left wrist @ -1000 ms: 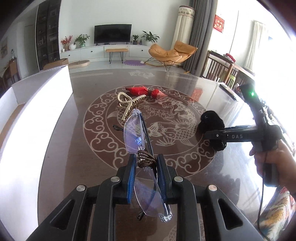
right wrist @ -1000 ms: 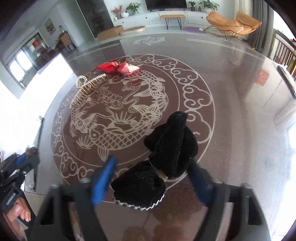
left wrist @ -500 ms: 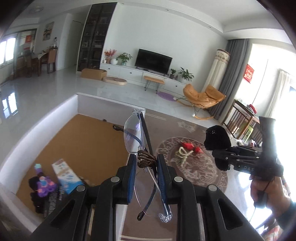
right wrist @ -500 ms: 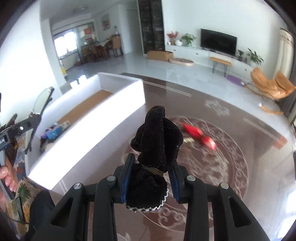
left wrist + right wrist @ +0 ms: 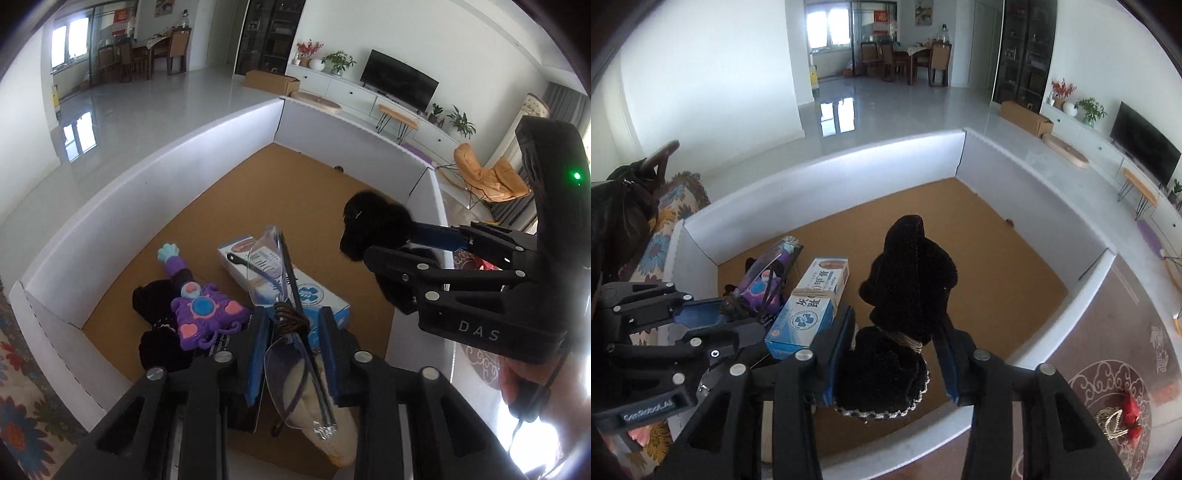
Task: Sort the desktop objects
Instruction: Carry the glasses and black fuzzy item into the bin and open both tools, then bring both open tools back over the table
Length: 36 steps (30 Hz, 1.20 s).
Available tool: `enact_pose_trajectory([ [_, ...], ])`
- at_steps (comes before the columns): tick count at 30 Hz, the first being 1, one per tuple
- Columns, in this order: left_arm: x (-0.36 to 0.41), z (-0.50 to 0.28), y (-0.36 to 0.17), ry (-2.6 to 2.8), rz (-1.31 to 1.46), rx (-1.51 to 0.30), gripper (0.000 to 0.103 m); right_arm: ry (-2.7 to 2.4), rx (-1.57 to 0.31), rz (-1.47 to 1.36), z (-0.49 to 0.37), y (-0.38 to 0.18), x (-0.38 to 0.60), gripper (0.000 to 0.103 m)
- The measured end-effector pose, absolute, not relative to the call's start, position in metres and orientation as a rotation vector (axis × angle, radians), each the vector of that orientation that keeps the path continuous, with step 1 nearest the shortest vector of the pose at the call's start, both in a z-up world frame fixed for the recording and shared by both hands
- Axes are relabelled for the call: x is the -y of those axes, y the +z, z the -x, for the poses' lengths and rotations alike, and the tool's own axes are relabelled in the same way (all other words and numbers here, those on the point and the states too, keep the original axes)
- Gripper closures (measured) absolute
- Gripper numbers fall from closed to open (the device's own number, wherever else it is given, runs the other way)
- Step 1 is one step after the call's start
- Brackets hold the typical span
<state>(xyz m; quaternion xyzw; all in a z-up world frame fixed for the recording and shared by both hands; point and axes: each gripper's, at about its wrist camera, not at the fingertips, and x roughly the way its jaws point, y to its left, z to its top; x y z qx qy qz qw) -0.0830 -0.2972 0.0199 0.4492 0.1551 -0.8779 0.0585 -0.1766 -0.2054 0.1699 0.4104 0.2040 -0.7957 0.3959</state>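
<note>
Both grippers hang over a white-walled box [image 5: 166, 177] with a brown floor. My left gripper [image 5: 293, 314] has its jaws opening. A pair of clear glasses [image 5: 269, 266] with a brown cord round the frame stands between the blue pads, and neither pad presses on it. My right gripper [image 5: 897, 317] is also opening. A black velvet bow [image 5: 908, 266] sits loosely between its fingers, above the box floor. In the left wrist view the right gripper [image 5: 384, 240] comes in from the right with the bow [image 5: 373, 221] at its tips.
In the near left part of the box lie a purple toy [image 5: 201, 314] on a black item [image 5: 151, 295] and a blue-and-white carton [image 5: 332, 306]. On the dark table outside, a red item and a gold hair claw [image 5: 1115, 421] lie together. A hand [image 5: 524, 373] holds the right gripper.
Both grippers swung left from over the patterned table to above the white box, carrying the glasses and the bow. The pads of both have moved apart.
</note>
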Motion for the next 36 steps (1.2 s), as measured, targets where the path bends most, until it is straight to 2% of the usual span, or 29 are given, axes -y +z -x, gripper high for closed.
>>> enact_pose_trajectory([
  [1, 0.298, 0.084, 0.016, -2.64, -1.369, -0.468, 0.035, -2.019, -0.521, -1.06, 0.179, 0.162, 0.207, 0.039],
  [2, 0.298, 0.083, 0.014, -2.629, -1.354, -0.464, 0.013, -2.027, -0.52, -1.062, 0.183, 0.158, 0.207, 0.034],
  [3, 0.298, 0.08, 0.014, -2.633, -1.319, -0.461, 0.01, -2.038, -0.513, -1.056, 0.185, 0.157, 0.206, 0.024],
  [4, 0.297, 0.076, 0.016, -2.643, -1.278, -0.461, 0.01, -2.051, -0.5, -1.046, 0.186, 0.157, 0.204, 0.016],
  [5, 0.298, 0.072, 0.018, -2.651, -1.242, -0.467, 0.01, -2.064, -0.483, -1.03, 0.186, 0.16, 0.201, 0.014],
  [11, 0.286, 0.048, 0.039, -2.7, -1.031, -0.506, 0.01, -2.171, -0.392, -0.861, 0.168, 0.193, 0.155, 0.012],
  [13, 0.275, 0.04, 0.046, -2.732, -0.975, -0.505, 0.01, -2.229, -0.365, -0.791, 0.158, 0.202, 0.127, 0.005],
  [18, 0.229, 0.02, 0.061, -2.847, -0.89, -0.472, 0.009, -2.347, -0.355, -0.709, 0.129, 0.206, 0.049, 0.002],
  [23, 0.164, -0.003, 0.081, -3.03, -0.81, -0.417, 0.009, -2.452, -0.348, -0.835, 0.107, 0.167, -0.054, 0.002],
  [27, 0.105, -0.014, 0.091, -3.185, -0.79, -0.387, 0.0, -2.549, -0.337, -1.02, 0.09, 0.124, -0.14, 0.002],
  [31, 0.044, -0.006, 0.081, -3.309, -0.926, -0.318, 0.0, -2.63, -0.247, -1.175, 0.078, 0.099, -0.21, 0.002],
  [36, -0.013, 0.008, 0.04, -3.317, -1.153, -0.148, 0.0, -2.68, -0.164, -1.242, 0.062, 0.087, -0.256, 0.002],
])
